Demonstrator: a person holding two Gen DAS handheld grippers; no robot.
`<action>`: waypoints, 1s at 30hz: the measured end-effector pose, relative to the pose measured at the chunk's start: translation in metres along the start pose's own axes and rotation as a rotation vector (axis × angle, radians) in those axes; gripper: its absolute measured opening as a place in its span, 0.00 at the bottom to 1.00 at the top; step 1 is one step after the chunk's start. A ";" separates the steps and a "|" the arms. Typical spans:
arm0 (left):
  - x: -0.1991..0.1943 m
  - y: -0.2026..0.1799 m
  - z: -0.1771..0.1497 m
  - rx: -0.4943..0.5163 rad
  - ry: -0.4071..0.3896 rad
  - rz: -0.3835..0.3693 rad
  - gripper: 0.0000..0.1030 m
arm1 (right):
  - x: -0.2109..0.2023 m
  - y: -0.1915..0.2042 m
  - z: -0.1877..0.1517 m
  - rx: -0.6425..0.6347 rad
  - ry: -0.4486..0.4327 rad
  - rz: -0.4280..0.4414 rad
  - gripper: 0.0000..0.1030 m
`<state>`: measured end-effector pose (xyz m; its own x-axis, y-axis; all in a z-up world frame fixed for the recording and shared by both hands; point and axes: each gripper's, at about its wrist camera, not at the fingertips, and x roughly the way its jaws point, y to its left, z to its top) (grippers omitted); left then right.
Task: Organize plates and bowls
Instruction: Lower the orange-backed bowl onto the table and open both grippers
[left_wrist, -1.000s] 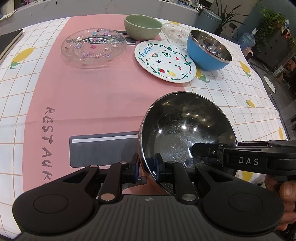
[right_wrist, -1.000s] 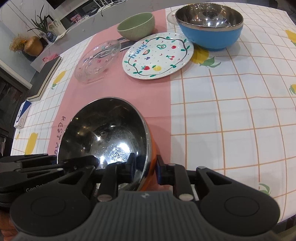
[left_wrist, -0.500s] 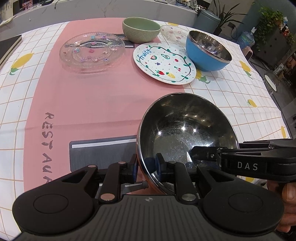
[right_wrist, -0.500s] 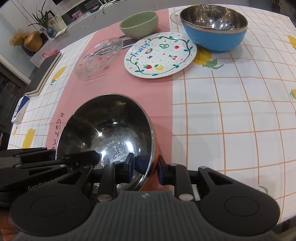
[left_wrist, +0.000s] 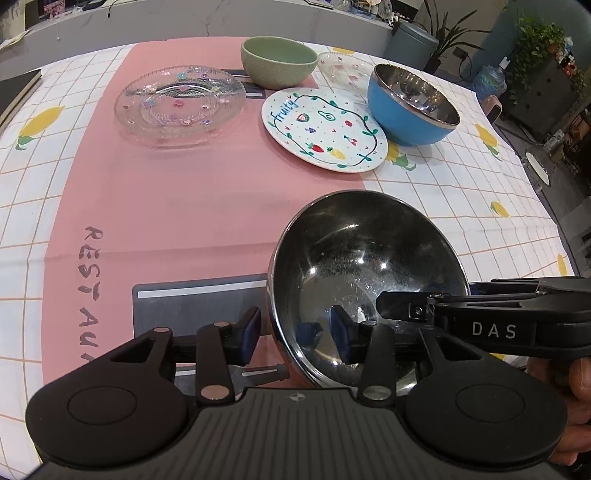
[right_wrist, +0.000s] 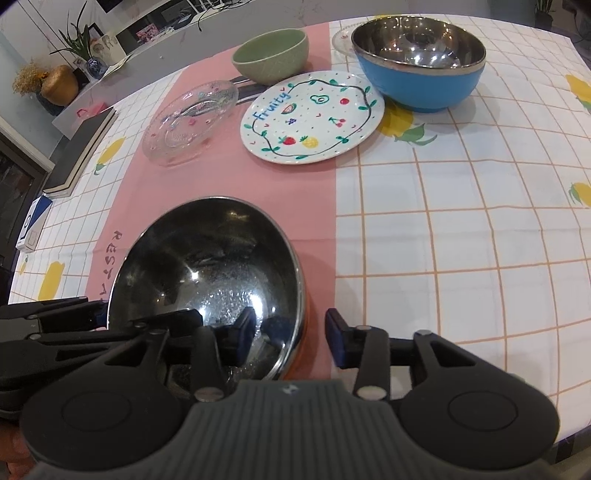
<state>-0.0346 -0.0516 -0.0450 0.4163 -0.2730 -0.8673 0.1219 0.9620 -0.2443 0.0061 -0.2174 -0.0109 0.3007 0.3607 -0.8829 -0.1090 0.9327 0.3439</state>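
Since a second ago both grippers have let go of the steel bowl (left_wrist: 365, 273), which now sits on the pink cloth (left_wrist: 184, 192) at the near edge of the table. The left gripper (left_wrist: 293, 334) is opening, its jaws straddling the bowl's left rim with one blue pad outside and one inside, neither pressing on the metal. The right gripper (right_wrist: 290, 330) is opening as well, straddling the right rim the same way, with a clear gap at the outer pad.

At the far side of the table stand a glass plate (left_wrist: 179, 107), a green bowl (left_wrist: 279, 61), a white plate (left_wrist: 325, 129) painted with fruit and the word "Fruity", and a blue bowl (left_wrist: 412, 103) with a steel lining. The blue bowl is just beside the white plate.

The left wrist view shows the right gripper reaching in from the right, marked "DAS", with part of a hand (left_wrist: 576, 384) behind it. It also shows more of a small glass dish (left_wrist: 343, 68) behind the blue bowl. The right wrist view shows the left gripper coming in from the left, the orange outside (right_wrist: 304, 306) of the steel bowl, and a dark book (right_wrist: 83, 155) at the table's left edge.
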 end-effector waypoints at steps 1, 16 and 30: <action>-0.001 0.001 0.001 -0.004 -0.004 -0.001 0.49 | -0.001 0.000 0.001 0.001 -0.002 -0.003 0.46; -0.021 -0.001 0.012 0.039 -0.105 0.078 0.51 | -0.020 -0.002 0.013 0.007 -0.071 -0.014 0.52; -0.026 0.001 0.030 0.023 -0.121 0.086 0.51 | -0.054 -0.012 0.051 0.015 -0.178 -0.027 0.58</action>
<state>-0.0182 -0.0436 -0.0098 0.5314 -0.1889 -0.8258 0.1009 0.9820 -0.1597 0.0394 -0.2480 0.0486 0.4663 0.3272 -0.8219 -0.0852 0.9414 0.3265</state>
